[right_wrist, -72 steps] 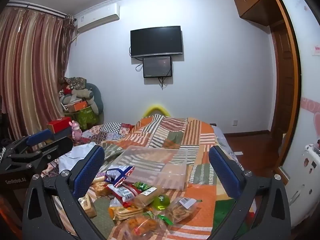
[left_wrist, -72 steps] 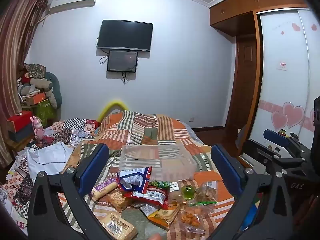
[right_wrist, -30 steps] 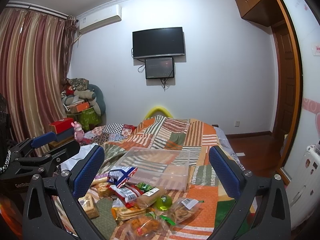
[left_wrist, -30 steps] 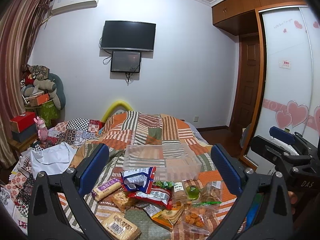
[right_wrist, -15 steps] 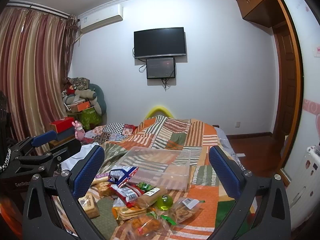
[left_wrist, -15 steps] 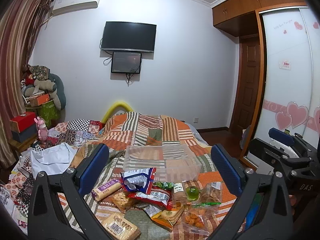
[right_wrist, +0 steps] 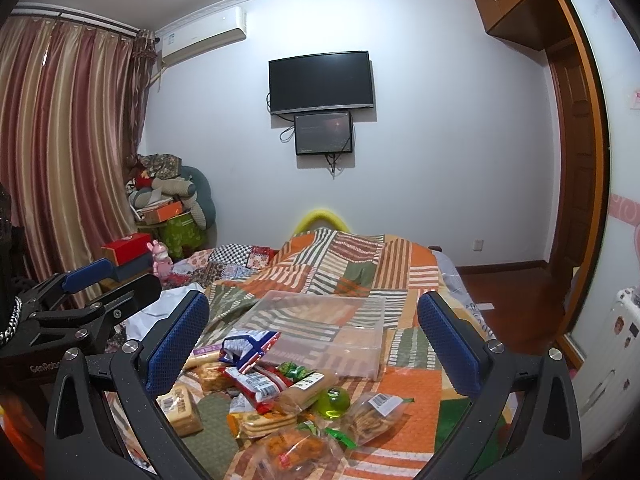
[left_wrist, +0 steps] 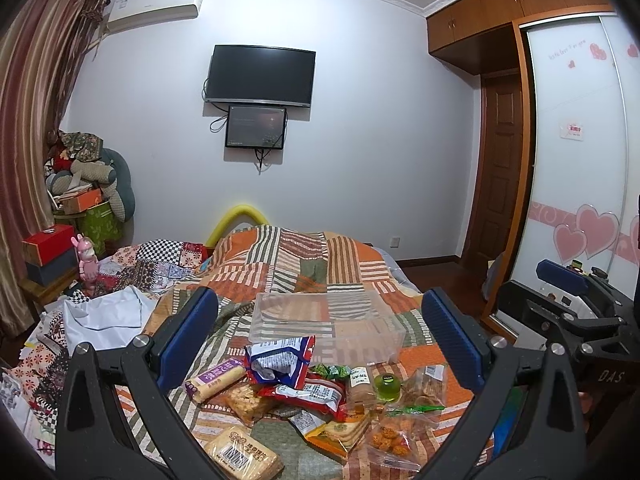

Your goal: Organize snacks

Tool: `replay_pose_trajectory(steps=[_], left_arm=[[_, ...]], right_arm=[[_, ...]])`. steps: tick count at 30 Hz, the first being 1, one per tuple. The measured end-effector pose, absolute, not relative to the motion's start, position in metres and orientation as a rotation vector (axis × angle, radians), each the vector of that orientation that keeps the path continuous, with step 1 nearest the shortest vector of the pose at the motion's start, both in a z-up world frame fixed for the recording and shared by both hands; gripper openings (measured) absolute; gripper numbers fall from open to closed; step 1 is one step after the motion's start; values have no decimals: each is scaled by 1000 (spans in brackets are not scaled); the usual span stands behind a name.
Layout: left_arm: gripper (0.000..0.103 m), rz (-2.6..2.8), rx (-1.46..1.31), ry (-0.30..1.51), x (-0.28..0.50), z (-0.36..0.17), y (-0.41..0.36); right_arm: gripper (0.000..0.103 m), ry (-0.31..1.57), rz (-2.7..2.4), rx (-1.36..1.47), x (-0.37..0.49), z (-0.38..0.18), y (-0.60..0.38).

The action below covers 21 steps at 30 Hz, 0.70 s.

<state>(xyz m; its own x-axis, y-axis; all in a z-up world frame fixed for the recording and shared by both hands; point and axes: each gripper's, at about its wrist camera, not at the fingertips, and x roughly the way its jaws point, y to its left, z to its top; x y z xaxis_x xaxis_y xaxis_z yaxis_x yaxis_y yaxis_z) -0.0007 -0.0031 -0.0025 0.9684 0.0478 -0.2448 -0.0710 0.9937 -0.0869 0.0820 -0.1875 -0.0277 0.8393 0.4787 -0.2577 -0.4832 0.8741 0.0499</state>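
Left gripper: fingers spread wide, nothing between them, held above the near edge of the bed. Right gripper: likewise spread and holding nothing, level with the left one and to its right.

Snacks lie in a loose pile on the quilt, near side of the bed. Noted in the pile: blue bag at the far edge, touching the bin; red pack just near of it; green jelly cup to the right; biscuit pack nearest, at left.

Clear bin sits on the quilt just beyond the pile. It appears to hold no snacks.

TV on the far wall
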Motion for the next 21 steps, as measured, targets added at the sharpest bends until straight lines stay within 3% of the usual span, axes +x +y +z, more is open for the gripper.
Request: replay_pose_trajectory(steps=[21], left_arm=[[103,76,-71,308,4,-15,7]], right_arm=[[103,297,446,-38,87,-33,-184]])
